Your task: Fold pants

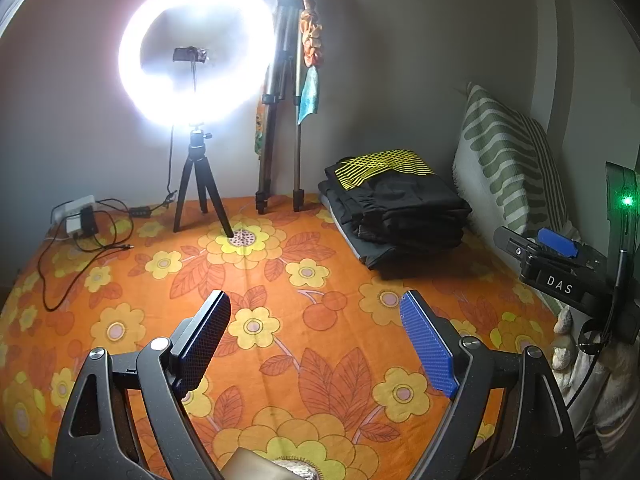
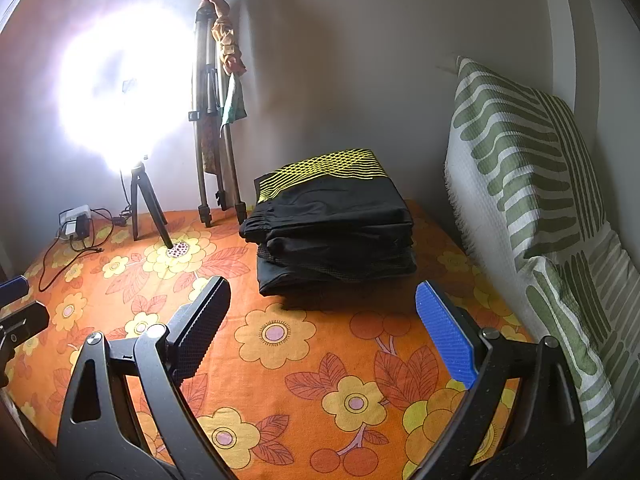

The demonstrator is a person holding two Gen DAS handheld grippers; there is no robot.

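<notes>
Glare from the ring light (image 1: pixel 196 50) washes out its centre. Your orange floral sheet (image 1: pixel 280 320) runs to a pale wall, a tripod (image 1: pixel 280 100) leaning there, a striped pillow (image 2: pixel 532 184) at the right. Folded pants (image 2: pixel 332 224) sit stacked near that pillow, long side across. Your left gripper (image 1: pixel 316 340) and right gripper (image 2: pixel 324 332) gape wide, empty.

Left gripper (image 1: pixel 316 340) and right gripper (image 2: pixel 322 334) both hover level, jaws spread wide, holding nothing.

An orange floral bedspread (image 2: pixel 280 400) carries folded black pants (image 2: pixel 332 232), two tripods, a charger and a striped pillow (image 2: pixel 532 184).
</notes>
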